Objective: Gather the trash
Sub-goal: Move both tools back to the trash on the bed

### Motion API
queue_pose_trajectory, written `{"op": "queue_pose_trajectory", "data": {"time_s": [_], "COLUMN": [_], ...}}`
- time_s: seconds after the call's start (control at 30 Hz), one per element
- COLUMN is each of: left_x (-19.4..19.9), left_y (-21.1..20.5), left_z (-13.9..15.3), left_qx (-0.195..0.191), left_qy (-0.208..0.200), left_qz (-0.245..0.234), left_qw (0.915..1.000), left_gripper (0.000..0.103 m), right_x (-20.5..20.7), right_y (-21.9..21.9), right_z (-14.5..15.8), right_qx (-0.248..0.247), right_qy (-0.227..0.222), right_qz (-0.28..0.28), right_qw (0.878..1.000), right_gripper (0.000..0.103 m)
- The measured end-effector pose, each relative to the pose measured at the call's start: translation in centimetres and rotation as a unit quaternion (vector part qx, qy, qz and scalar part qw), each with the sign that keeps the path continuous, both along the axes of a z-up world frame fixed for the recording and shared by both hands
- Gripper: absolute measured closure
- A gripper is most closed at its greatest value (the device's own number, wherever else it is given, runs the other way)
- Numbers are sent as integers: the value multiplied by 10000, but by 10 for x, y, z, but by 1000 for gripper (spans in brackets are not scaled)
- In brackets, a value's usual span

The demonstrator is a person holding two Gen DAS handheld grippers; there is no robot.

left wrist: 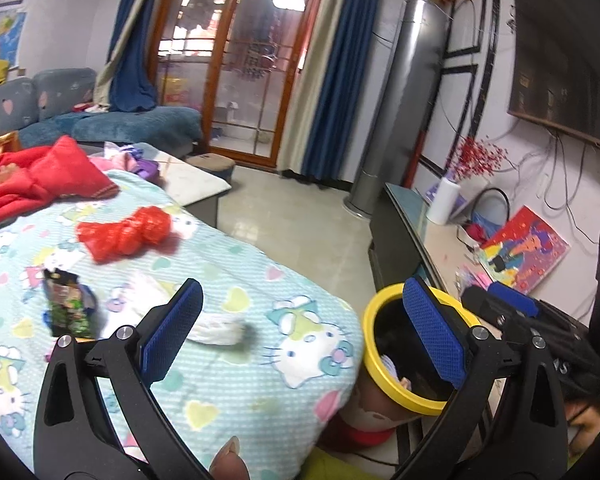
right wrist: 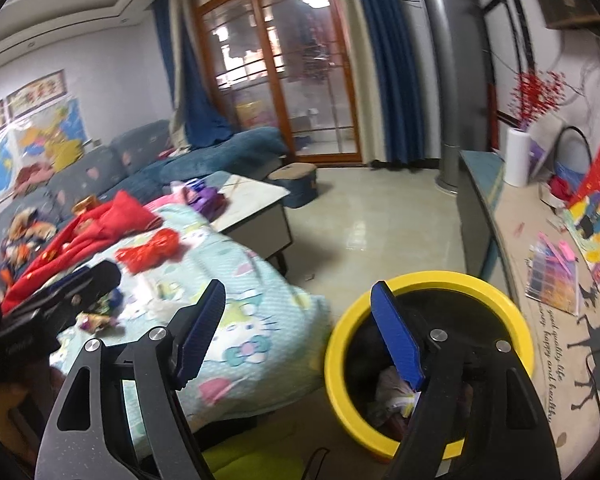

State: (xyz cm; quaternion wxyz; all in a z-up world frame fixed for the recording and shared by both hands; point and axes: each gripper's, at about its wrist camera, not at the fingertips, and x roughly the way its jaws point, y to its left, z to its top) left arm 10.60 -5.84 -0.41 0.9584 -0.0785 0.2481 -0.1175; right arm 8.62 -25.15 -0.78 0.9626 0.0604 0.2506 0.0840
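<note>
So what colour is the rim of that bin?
Bright yellow rim, black inside; clearest in the right wrist view.

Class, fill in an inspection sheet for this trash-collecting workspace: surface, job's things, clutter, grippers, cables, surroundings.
Surface: cartoon-cat blanket covers the table.
Job's things: red plastic bag, snack wrapper and white tissue lie on the blanket; yellow-rimmed bin on the floor beside it, some trash inside.
Clutter: red garment.
Grippers: left gripper open, empty; right gripper open, empty.
Cables: loose wires on the wall below the TV.
Surroundings: sofa, glass doors.
</note>
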Motion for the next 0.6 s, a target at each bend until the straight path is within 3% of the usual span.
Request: {"op": "queue_pose_trajectory", "data": {"time_s": [0.4,0.6], "left_x": [-9,-12], "left_y": [64,97], "left_z": [1,-4], "left_qx": [-232,-402], "left_qy": [-92,-65], "left_qz": [687,1003], "left_qw": [9973,9941], "left_gripper": [11,11], "right_x": [3,11], "right_y": [63,90], "right_z": [6,-1], "right_qx": [-343,-415], "right_qy": [-67,117], "right_qz": [762,1055], "right_qw": [9965,9935], "right_gripper": [29,29]}}
